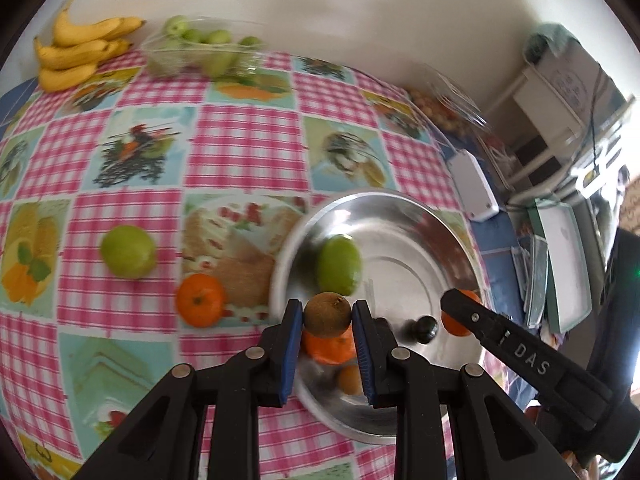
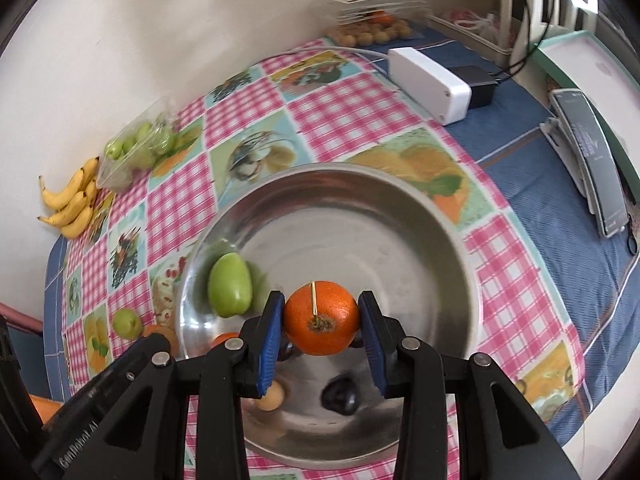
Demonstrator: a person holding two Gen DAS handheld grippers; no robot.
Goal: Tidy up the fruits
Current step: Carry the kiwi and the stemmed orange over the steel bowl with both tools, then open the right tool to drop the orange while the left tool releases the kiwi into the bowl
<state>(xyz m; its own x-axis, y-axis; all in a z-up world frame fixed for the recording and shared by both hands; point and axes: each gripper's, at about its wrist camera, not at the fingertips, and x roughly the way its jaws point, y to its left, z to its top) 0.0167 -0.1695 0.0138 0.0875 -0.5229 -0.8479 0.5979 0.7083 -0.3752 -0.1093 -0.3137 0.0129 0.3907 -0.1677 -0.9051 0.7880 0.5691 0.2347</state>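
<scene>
Two grippers hung over the steel bowl (image 2: 440, 216), each clamped on a fruit. At lower centre of the left wrist view, the left gripper (image 1: 327, 316) was drawn narrow, its blue pads pressed against both sides of a brown kiwi (image 1: 327, 315). The right gripper (image 2: 322, 318) stood a little wider in its own view, its pads squeezing an orange (image 2: 322, 318) with the stem scar turned toward the camera. That same right gripper reached in from the lower right of the left wrist view.

Inside the bowl lay a green fruit (image 2: 229, 290) near the left wall, a small dark fruit (image 2: 340, 396) on the bottom, a small tan fruit (image 2: 271, 397) at the near edge and another orange fruit (image 1: 330, 348) beneath the kiwi.

Outside the bowl, on the checked cloth (image 1: 248, 136) covering the counter, sat a lime-green fruit (image 1: 128, 251) and a tangerine (image 1: 199, 300), left of the rim. Further off, at the upper left of the left wrist view, a clear tub of small green fruits (image 1: 200, 50) stood beside a bunch of bananas (image 1: 76, 52) by the wall.
</scene>
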